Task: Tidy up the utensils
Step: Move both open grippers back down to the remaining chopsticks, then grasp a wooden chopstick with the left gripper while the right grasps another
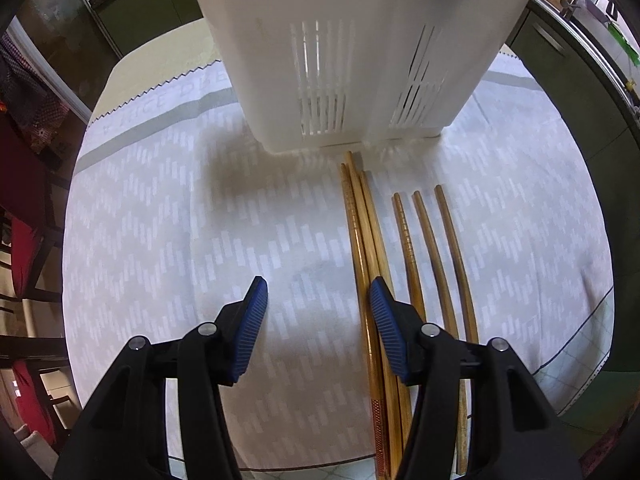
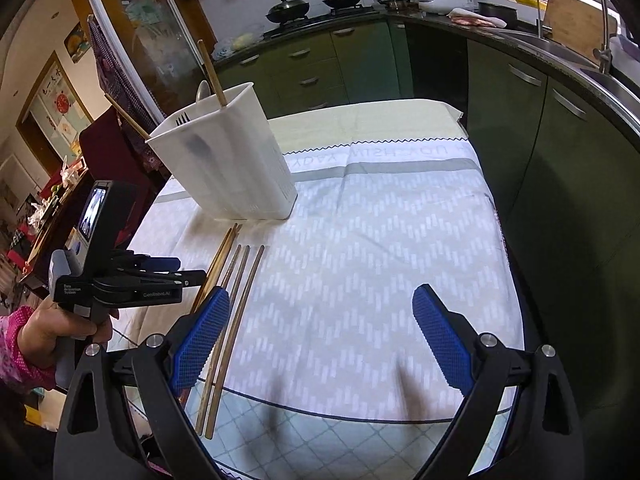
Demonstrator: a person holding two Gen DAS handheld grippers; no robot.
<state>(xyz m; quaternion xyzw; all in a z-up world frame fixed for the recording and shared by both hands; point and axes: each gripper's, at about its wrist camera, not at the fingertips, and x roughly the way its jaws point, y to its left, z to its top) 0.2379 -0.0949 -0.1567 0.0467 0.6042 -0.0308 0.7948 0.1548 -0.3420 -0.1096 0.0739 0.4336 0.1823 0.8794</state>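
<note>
Pointing holderward: chopsticks [image 1: 362, 240] lengthwise

Six wooden chopsticks [image 1: 424, 240] on the cloth, one white utensil holder [image 1: 352, 60].

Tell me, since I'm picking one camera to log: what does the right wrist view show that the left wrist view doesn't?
Only the right wrist view shows the holder's open top, with a fork, spoon and chopsticks standing in it, plus the stove pans. Only the left wrist view shows the holder's slotted base up close. Both show the white holder and loose chopsticks on the cloth.
</note>
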